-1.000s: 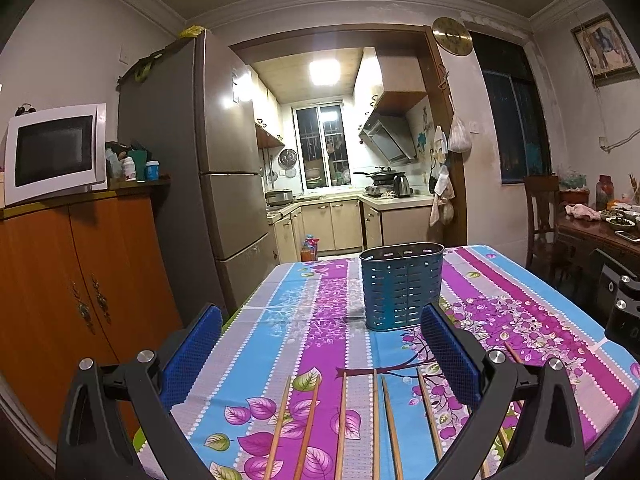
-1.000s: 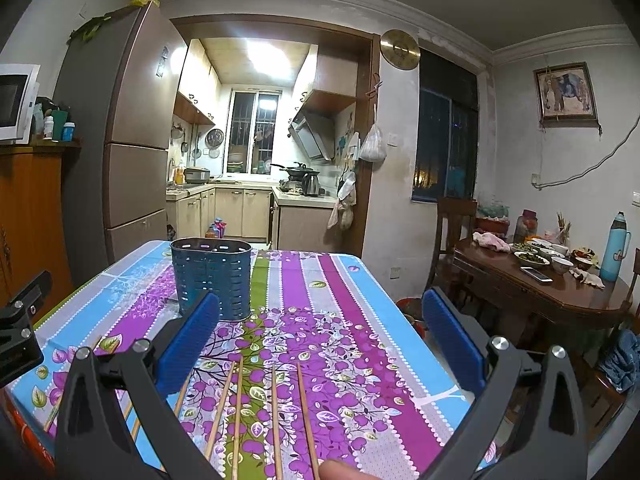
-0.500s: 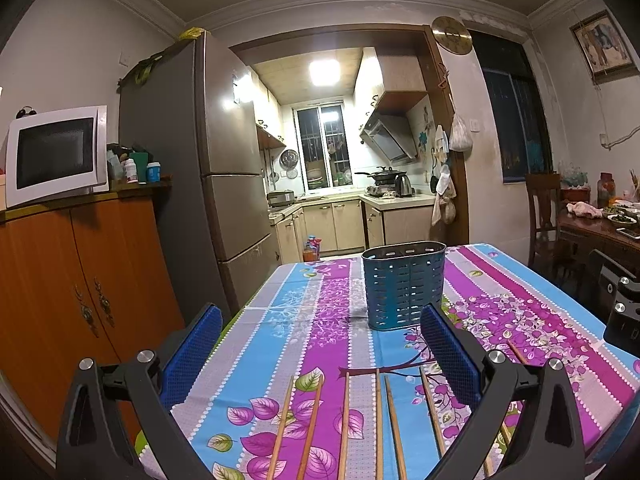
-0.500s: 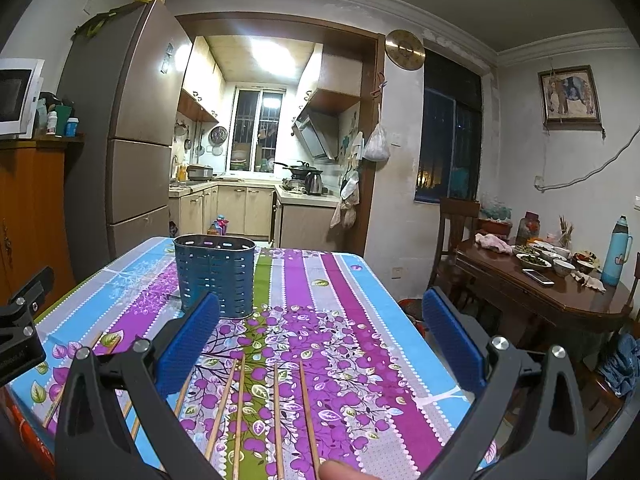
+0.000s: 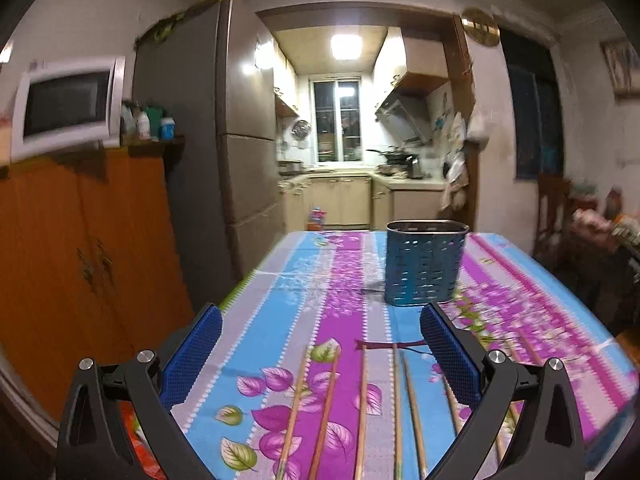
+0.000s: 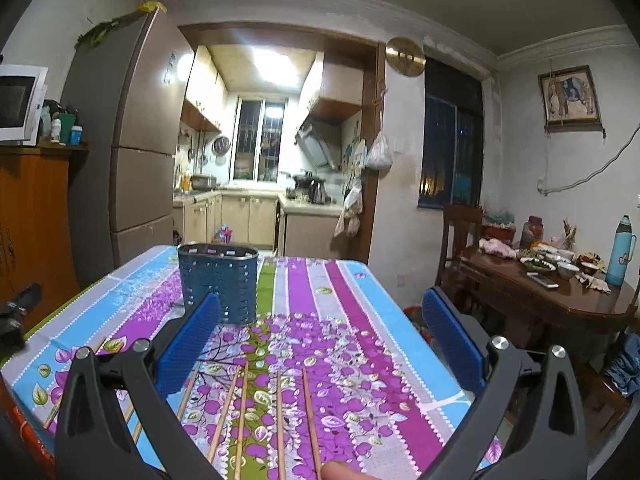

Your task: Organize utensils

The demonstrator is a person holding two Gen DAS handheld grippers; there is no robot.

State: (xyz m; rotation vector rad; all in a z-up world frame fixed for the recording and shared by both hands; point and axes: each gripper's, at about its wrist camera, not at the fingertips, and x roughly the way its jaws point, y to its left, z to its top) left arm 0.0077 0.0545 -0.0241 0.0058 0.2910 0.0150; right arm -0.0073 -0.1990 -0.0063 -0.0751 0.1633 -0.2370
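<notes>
A: Item one, blue perforated utensil holder (image 5: 424, 264): recorded upright on the floral tablecloth (image 5: 304, 292), nothing seen standing in it
B: Item two, wooden chopsticks (image 5: 362, 412): listed as loose, laid roughly parallel on the cloth on the near side of the holder, well apart from it; a further group (image 6: 280, 416) is noted nearer the holder's right side
A: Left gripper (image 5: 320, 356): blue pads spread wide, nothing held, poised above the chopsticks in front of the holder
B: Right gripper (image 6: 320, 340): likewise released and unladen, with the holder seen just past its left pad
A: Risk entry: thin round sticks lying flat on slick cloth could be rolled or pinched together, two being lifted where one is meant
B: Second risk: the light holder could be tipped if a chopstick is driven against its rim instead of being dropped inside
</notes>
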